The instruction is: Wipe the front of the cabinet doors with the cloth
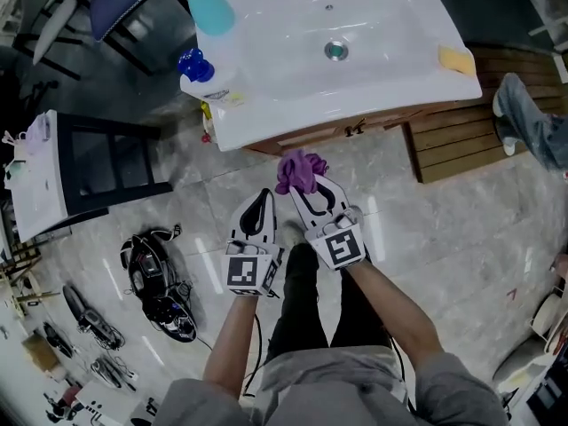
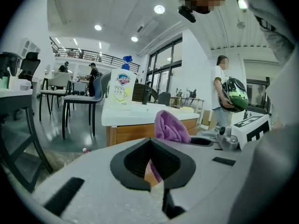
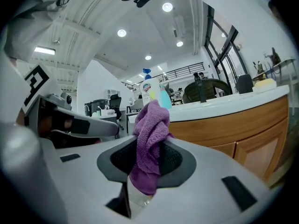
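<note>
A purple cloth [image 1: 300, 171] is bunched up between the jaws of my right gripper [image 1: 309, 185], which is shut on it just in front of the vanity. In the right gripper view the cloth [image 3: 150, 139] stands up out of the gripper [image 3: 148, 171], with the wooden cabinet doors [image 3: 243, 139] to the right, a short way off. In the head view, only a strip of the cabinet doors [image 1: 355, 130] shows under the white basin [image 1: 382, 69]. My left gripper [image 1: 260, 204] hangs beside the right one, shut and empty. From the left gripper [image 2: 152, 169] the cloth [image 2: 170, 127] shows just beyond.
A soap bottle [image 1: 209, 74], a teal bottle [image 1: 209, 7] and a yellow sponge [image 1: 456, 59] sit on the basin. A slatted wooden platform [image 1: 470, 140] lies to the right, a dark stand [image 1: 98, 162] and black gear [image 1: 160, 282] to the left. A person with a helmet [image 2: 226, 94] stands nearby.
</note>
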`<state>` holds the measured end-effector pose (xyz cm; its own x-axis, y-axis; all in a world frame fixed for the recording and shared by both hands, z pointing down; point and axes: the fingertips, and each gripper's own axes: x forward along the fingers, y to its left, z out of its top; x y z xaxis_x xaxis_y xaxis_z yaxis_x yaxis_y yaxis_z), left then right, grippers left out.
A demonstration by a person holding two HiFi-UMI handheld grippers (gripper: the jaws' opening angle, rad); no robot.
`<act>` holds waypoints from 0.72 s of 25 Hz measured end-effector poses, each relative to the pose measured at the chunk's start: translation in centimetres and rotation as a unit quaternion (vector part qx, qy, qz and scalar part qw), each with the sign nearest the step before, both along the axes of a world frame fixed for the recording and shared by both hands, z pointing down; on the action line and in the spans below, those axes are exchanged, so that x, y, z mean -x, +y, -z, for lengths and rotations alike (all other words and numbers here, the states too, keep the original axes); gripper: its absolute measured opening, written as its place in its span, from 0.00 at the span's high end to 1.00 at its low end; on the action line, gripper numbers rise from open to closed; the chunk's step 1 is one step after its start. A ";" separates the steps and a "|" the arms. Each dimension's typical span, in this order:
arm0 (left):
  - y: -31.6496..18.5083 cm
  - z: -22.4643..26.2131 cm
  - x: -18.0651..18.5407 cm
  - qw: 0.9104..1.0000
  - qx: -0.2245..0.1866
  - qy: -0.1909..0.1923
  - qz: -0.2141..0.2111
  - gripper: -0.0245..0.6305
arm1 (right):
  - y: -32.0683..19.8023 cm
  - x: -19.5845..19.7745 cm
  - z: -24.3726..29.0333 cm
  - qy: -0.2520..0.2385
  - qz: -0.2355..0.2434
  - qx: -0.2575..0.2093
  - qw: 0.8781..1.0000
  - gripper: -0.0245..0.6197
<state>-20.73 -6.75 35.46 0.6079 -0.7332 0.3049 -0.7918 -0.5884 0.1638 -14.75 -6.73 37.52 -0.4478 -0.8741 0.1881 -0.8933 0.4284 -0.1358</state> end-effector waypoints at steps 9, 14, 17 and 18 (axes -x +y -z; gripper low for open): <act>-1.1 -3.7 1.6 1.000 0.002 -0.010 0.010 0.95 | -0.6 2.1 -4.5 -0.010 0.015 -0.001 1.000 0.82; -1.4 -5.9 1.8 1.000 0.006 -0.013 0.005 0.95 | -0.5 2.8 -6.6 -0.010 0.019 -0.003 1.000 0.82; -1.5 -6.9 2.0 1.000 0.007 -0.012 0.004 0.95 | -0.2 3.5 -7.6 -0.004 0.025 -0.002 1.000 0.82; -1.6 -7.1 2.2 1.000 0.007 -0.012 0.006 0.95 | -0.2 3.9 -7.9 -0.003 0.028 -0.001 1.000 0.82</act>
